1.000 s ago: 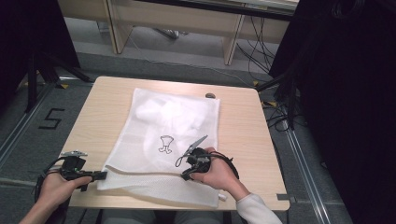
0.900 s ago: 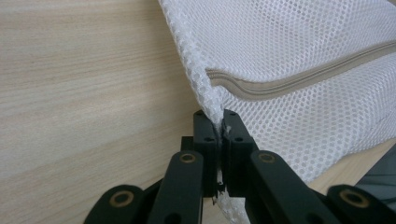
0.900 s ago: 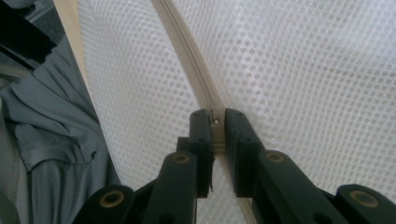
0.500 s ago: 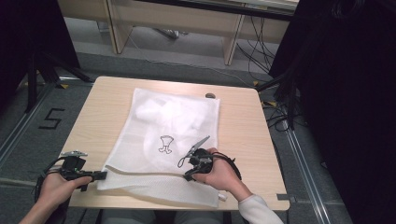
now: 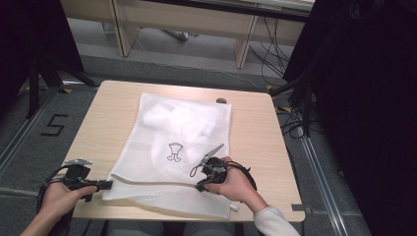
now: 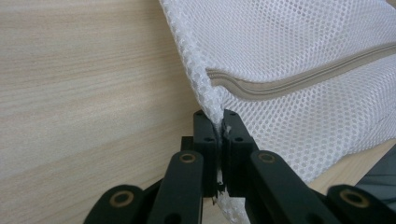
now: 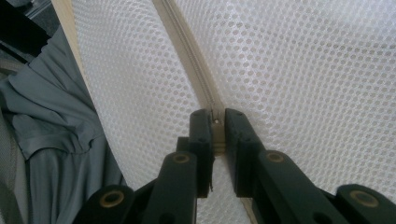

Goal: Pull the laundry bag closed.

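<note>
High view: white mesh bag (image 5: pixel 172 147) lies flat on the wooden table (image 5: pixel 255 132), tilted, its near edge close to the table's front edge. A small black drawing (image 5: pixel 174 151), shaped like a cup or mushroom, is printed on the bag's middle; no readable words on it. Left gripper (image 5: pixel 104 185) sits at the bag's near-left corner, held by the left hand (image 5: pixel 59 199). Right gripper (image 5: pixel 200 186) rests on the bag right of centre, in the right hand (image 5: pixel 233 184), grey plate (image 5: pixel 212 153) on top. A small dark object (image 5: pixel 221 101) lies on the table just beyond the bag's far-right corner. On the floor left of the table, a black "5" (image 5: pixel 53 125) is marked.

Left gripper view: left gripper (image 6: pixel 218 135) has its jaws closed tight, pinching the bag's (image 6: pixel 303 60) mesh edge between them. A beige zipper (image 6: pixel 299 79) runs off to the right from just above the pinch. Bare table (image 6: pixel 84 84) lies to the left.

Right gripper view: right gripper (image 7: pixel 217 133) jaws are pressed together on the zipper (image 7: pixel 187 51), with a small metal piece, probably the slider, at the tips. The zipper band runs up and away across the bag (image 7: pixel 303 70). Table edge (image 7: pixel 70 37) and grey clothing (image 7: pixel 51 130) of the person show at left.
</note>
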The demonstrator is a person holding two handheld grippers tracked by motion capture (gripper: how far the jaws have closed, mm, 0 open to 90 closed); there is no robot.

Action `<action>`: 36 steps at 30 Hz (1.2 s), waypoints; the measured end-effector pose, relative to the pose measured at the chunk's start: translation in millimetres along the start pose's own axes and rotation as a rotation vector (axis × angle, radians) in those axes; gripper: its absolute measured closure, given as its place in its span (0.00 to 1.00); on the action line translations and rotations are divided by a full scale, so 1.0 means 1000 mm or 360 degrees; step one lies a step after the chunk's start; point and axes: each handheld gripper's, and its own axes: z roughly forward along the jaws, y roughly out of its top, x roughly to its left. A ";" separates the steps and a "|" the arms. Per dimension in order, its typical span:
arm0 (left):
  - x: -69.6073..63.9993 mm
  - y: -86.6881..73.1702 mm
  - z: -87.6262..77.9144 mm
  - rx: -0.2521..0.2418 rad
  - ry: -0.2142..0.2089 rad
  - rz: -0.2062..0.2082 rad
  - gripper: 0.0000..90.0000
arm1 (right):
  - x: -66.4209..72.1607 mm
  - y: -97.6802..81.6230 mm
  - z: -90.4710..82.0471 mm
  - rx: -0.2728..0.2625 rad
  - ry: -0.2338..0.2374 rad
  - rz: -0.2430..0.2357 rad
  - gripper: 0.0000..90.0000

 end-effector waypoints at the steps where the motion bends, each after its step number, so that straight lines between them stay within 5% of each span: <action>1: 0.000 0.000 0.000 0.0001 0.0001 0.0002 0.95 | 0.000 0.000 0.000 -0.0009 0.0003 0.0003 0.92; 3: -0.002 0.000 0.002 -0.0040 -0.0004 -0.0043 0.95 | -0.001 -0.001 0.000 -0.0005 -0.0009 0.0004 0.92; 5: 0.000 0.000 0.000 -0.0001 0.0001 0.0002 0.95 | -0.001 -0.003 -0.001 -0.0010 0.0001 0.0012 0.92; 11: -0.002 0.000 0.002 -0.0034 -0.0007 -0.0040 0.95 | -0.003 -0.006 -0.002 -0.0007 0.0009 0.0014 0.92; 13: 0.000 0.000 0.000 0.0005 0.0003 0.0002 0.95 | -0.002 -0.007 -0.003 0.0007 -0.0004 0.0047 0.92; 16: -0.002 0.000 0.002 -0.0036 -0.0003 -0.0043 0.95 | -0.004 -0.008 -0.003 -0.0007 0.0004 0.0018 0.92; 17: 0.000 0.000 0.000 0.0005 0.0001 0.0000 0.95 | -0.004 -0.009 -0.003 0.0004 0.0006 0.0042 0.92; 21: -0.002 0.000 0.002 -0.0035 -0.0005 -0.0043 0.95 | -0.003 -0.009 -0.003 0.0005 0.0007 0.0041 0.92; 23: 0.000 0.000 0.000 0.0003 0.0005 0.0001 0.95 | -0.004 -0.010 -0.003 0.0003 -0.0008 0.0037 0.92; 36: -0.001 -0.001 0.001 -0.0019 0.0014 -0.0010 0.95 | -0.005 -0.012 -0.004 0.0000 0.0003 0.0044 0.92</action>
